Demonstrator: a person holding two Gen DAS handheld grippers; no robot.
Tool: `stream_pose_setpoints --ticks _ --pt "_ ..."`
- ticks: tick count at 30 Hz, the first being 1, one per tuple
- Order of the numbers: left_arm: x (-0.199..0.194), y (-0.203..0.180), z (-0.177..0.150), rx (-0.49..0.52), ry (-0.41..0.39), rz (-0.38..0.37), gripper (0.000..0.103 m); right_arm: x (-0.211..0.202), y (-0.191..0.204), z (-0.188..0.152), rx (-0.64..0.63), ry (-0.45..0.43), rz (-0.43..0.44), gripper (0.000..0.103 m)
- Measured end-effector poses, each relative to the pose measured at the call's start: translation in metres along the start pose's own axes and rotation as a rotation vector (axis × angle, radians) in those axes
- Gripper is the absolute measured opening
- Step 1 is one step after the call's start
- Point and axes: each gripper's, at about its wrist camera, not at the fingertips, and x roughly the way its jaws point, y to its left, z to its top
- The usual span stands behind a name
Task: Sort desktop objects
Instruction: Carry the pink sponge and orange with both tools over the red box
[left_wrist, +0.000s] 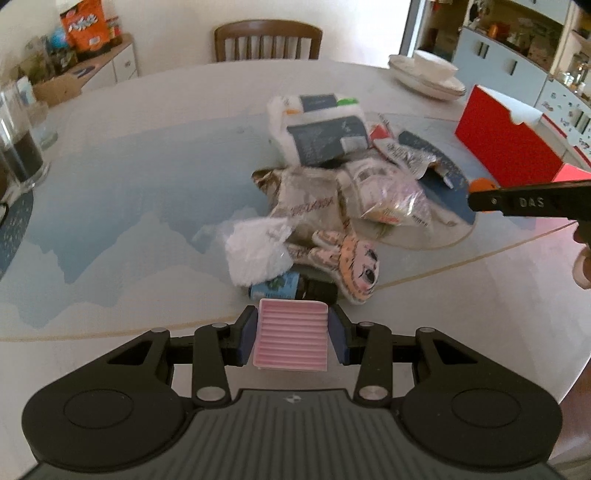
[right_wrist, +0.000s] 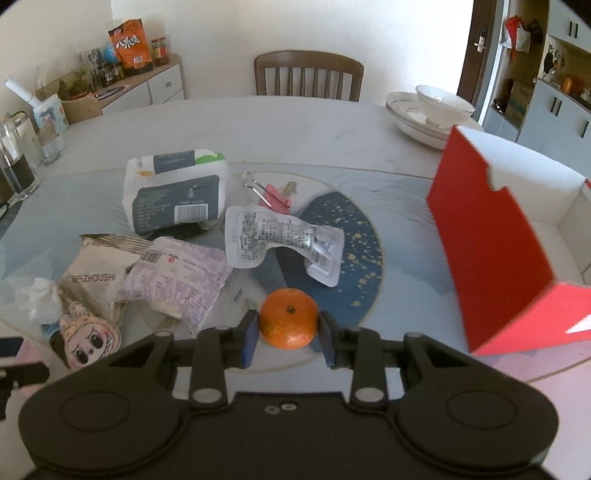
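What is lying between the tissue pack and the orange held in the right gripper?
In the right wrist view, a white printed pouch lies between the tissue pack and the orange, partly over the dark blue mat.

A ribbed pink plastic tray (left_wrist: 292, 334), a dimpled, glossy orange (right_wrist: 288, 324), crinkled shiny foil packets (right_wrist: 280, 236) and a matt red card box (right_wrist: 491, 236) are seen.

A ribbed pink tray (left_wrist: 292, 336) sits clamped between blue pads. An orange (right_wrist: 288, 324) is held likewise. Packets, tissue pack (right_wrist: 176, 190) and doll (right_wrist: 88, 338) lie heaped beside the open red box (right_wrist: 491, 240).
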Motion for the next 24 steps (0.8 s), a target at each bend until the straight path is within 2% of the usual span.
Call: stream_pose_setpoints --ticks 8,14,24 --pt "-0.017 -0.026 0.017 0.075 -0.072 -0.02 0.04 -0.045 -0.023 0.002 -0.008 -0.053 0.023 0.033" --pt "-0.023 -0.054 0.028 0.065 -0.105 -0.009 0.04 -0.066 -0.05 0.006 -0.029 -0.045 0.06 0.033" --pt "-0.026 -0.111 0.068 0.06 -0.167 -0.018 0.04 -0.091 -0.12 0.026 -0.037 -0.1 0.092 0.033"
